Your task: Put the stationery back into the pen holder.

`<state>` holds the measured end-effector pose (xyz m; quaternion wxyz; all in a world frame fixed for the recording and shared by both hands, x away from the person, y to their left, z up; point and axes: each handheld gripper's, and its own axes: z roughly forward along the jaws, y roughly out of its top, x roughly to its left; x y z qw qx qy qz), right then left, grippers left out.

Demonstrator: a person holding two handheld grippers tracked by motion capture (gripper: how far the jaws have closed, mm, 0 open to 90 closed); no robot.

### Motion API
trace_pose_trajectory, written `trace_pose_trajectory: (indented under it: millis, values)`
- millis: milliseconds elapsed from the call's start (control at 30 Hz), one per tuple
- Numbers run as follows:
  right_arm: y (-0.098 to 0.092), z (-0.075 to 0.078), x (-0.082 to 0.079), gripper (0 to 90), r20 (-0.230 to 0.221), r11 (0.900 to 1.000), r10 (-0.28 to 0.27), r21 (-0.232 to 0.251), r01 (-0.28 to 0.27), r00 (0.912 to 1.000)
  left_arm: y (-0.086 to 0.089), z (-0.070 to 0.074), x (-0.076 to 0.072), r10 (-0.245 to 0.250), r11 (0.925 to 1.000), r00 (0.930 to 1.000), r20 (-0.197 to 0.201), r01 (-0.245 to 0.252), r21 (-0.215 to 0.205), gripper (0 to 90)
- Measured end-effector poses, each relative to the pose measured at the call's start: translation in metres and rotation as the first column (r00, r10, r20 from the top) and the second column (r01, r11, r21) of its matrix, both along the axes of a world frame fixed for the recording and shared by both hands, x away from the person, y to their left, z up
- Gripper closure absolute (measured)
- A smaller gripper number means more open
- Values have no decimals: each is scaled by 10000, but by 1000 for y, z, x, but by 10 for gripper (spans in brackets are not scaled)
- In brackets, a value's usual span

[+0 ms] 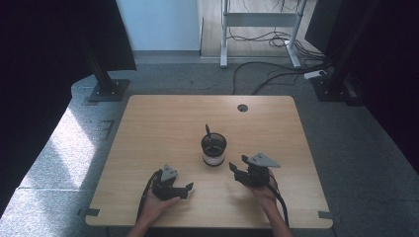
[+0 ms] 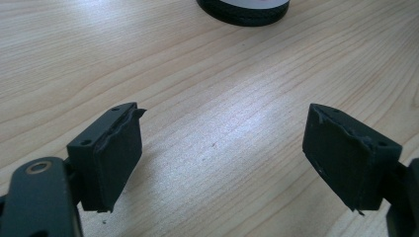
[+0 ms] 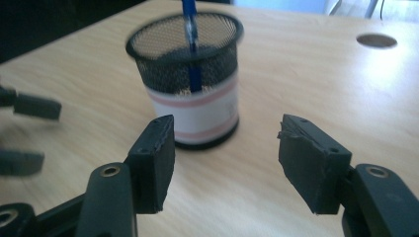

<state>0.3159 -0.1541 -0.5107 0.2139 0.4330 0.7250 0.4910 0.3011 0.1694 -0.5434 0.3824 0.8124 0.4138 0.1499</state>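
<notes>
Now, by labels drawn from the scene:

Thing in hand: a black mesh pen cup (image 3: pixel 190 79) with a white, pink-striped band, upright near the middle of the worktop (image 1: pixel 163 123), one blue pen (image 3: pixel 190 44) standing in it.
Nearer hand: the right gripper (image 1: pixel 240 170), just beside the cup on its near right; the left gripper (image 1: pixel 185 190) lies farther off, near left.
Direction from right fingers: straight ahead and slightly left of the gap, cup apart from both pads.
Long axis: cup and pen stand upright; the pen leans a little.
Right fingers (image 3: pixel 155 158): spread to a middling gap, nothing between them.
Left fingers (image 2: pixel 116 158): apart, bare worktop between, holding nothing.
Judgement: the coming reach likely falls to the right hand, forward toward the cup.
</notes>
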Motion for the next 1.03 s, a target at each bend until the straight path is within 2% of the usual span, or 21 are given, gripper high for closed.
trace_pose_trajectory:
  millis: [267,433,467,567,1033]
  values:
    - [-27,-27,-14,387,-635,9992,-219,-348,197,9977,1,-1,1,29,10000,10000,-71,-29,47,157]
    - [-38,-39,-16,391,-980,9979,-498,-462,454,9939,1,-1,1,29,10000,10000,-51,-29,33,157]
    - [-39,-40,-15,389,-1159,9980,-518,-419,472,9919,1,-1,1,17,10000,10000,-57,-17,39,157]
    - [-41,-40,-17,393,-1036,9975,-580,-457,535,9929,0,-1,1,-5,10000,10000,-65,5,40,157]
    - [-37,-40,-15,346,-1302,9947,-674,-858,565,9892,-1,-2,1,-6,10000,10000,-81,7,89,157]
